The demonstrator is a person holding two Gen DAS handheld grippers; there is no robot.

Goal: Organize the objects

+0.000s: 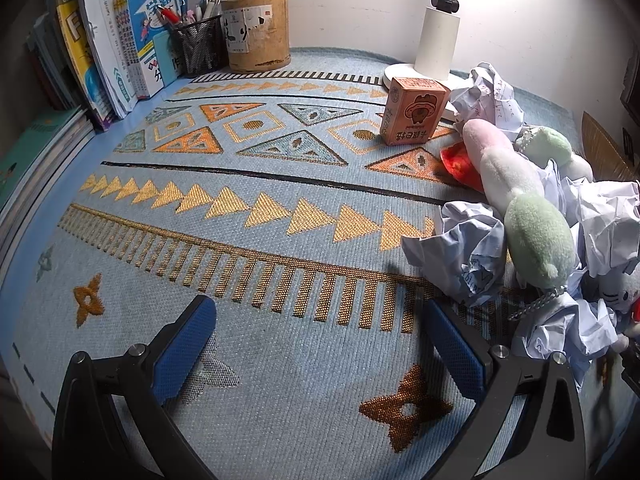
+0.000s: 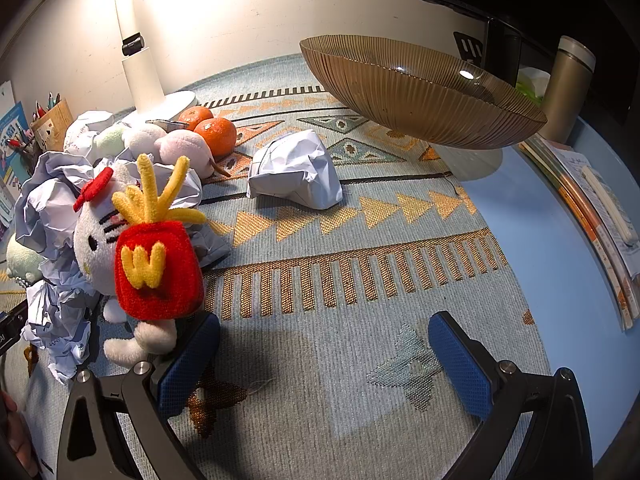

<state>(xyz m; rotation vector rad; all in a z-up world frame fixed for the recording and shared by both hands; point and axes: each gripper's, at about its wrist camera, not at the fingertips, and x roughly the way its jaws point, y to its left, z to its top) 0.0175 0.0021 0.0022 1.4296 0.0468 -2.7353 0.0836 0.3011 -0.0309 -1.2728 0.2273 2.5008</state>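
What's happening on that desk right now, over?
Left gripper open, empty. Right gripper open, empty, beside the cat plush. Crumpled paper and oranges unsorted; glass bowl empty.

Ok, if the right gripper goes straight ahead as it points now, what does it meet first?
Probably bare patterned mat: the open right gripper has nothing between its fingers. Farther on lies the crumpled paper ball, though depth is unclear.

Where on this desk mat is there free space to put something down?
Free: the mat's middle, between the books and the orange box; also between the lone paper ball and the right gripper. Crowded: the paper-and-plush pile by the lamp.
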